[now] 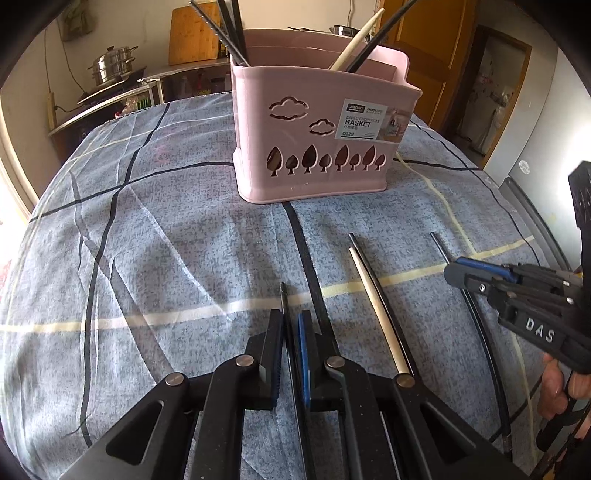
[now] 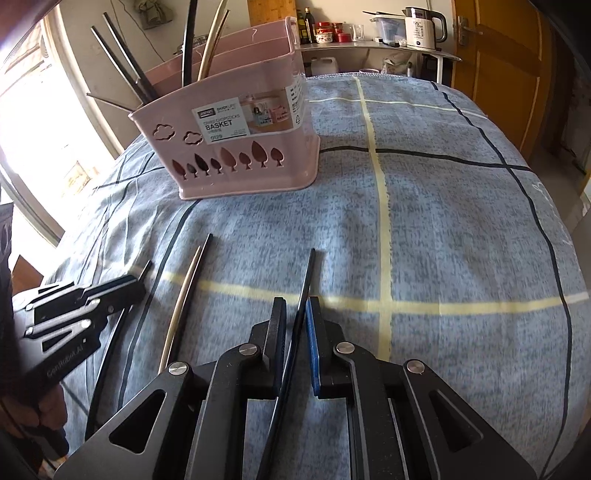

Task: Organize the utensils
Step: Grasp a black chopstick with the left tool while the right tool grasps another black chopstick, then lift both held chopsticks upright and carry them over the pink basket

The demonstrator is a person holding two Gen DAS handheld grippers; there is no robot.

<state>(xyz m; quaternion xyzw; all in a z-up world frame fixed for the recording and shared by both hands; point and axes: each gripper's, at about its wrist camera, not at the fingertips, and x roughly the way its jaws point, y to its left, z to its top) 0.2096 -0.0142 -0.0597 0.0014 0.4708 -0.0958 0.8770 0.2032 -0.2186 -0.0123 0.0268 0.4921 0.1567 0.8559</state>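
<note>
A pink divided chopstick basket (image 1: 317, 147) (image 2: 236, 147) stands on the checked cloth and holds several black chopsticks and a pale one. My left gripper (image 1: 291, 321) is shut on a black chopstick (image 1: 284, 299) low over the cloth. To its right lie a pale chopstick (image 1: 376, 310) and a black chopstick (image 1: 391, 325) side by side. My right gripper (image 2: 297, 310) is shut on another black chopstick (image 2: 309, 273); it also shows in the left wrist view (image 1: 458, 273). The left gripper shows in the right wrist view (image 2: 136, 284).
The blue-grey checked cloth (image 1: 166, 240) covers the table. A steel pot (image 1: 112, 64) and a wooden board (image 1: 194, 35) stand on a counter behind. A white kettle (image 2: 421, 27) and bottles sit on a shelf (image 2: 369, 44) by a wooden door (image 2: 495, 55).
</note>
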